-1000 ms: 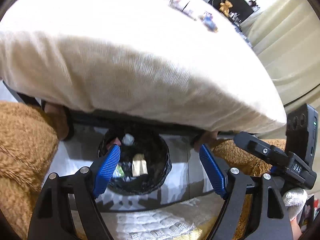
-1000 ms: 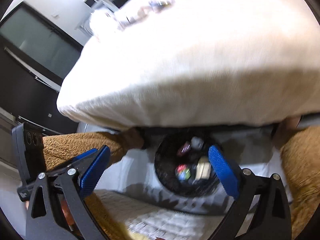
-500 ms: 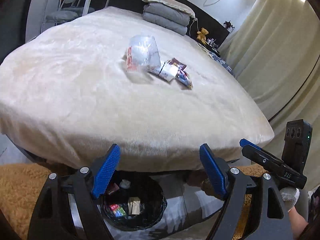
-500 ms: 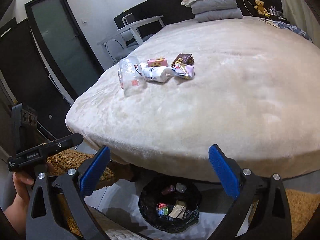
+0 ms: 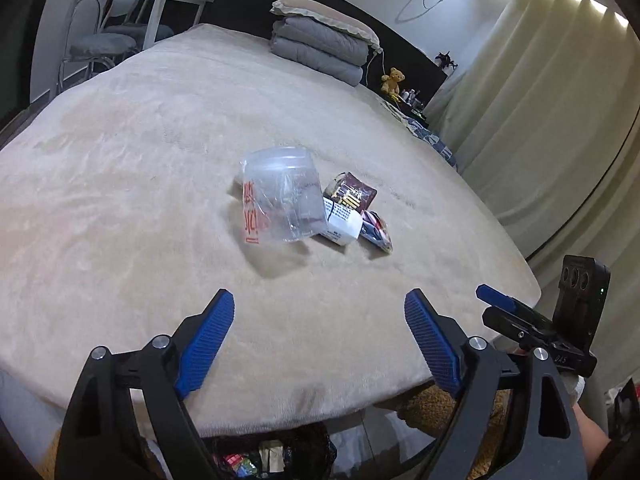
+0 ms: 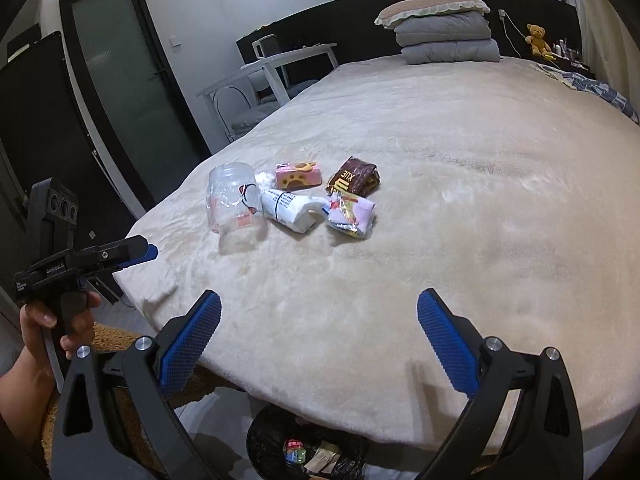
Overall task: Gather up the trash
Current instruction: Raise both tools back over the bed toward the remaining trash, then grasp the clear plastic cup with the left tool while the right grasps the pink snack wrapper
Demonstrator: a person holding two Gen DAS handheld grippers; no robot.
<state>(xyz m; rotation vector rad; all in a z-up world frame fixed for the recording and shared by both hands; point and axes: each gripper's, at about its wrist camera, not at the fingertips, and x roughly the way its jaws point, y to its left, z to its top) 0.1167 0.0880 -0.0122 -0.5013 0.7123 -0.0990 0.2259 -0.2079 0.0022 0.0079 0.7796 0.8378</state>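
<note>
Trash lies in a cluster on the beige bed (image 5: pixel 120 200): a clear plastic jar (image 5: pixel 280 196) (image 6: pixel 232 200), a white tissue pack (image 5: pixel 340 222) (image 6: pixel 292 210), a brown wrapper (image 5: pixel 352 194) (image 6: pixel 354 178), a pink box (image 6: pixel 298 174) and a crumpled pink-and-silver wrapper (image 6: pixel 350 212) (image 5: pixel 374 230). A black-lined bin (image 6: pixel 308 448) (image 5: pixel 268 456) holding trash stands on the floor below the bed's edge. My left gripper (image 5: pixel 320 340) is open and empty above the near bed edge. My right gripper (image 6: pixel 320 340) is open and empty, also short of the cluster.
Folded grey bedding with a pillow (image 6: pixel 444 36) sits at the head of the bed. A white table and chair (image 6: pixel 272 76) stand at the far left. A dark door (image 6: pixel 128 80) is left, curtains (image 5: pixel 540 100) right. A brown rug (image 5: pixel 432 404) lies by the bin.
Both grippers rose from low over the bin to above the bed's edge and now look along the bed at the trash cluster. Both stayed open.
</note>
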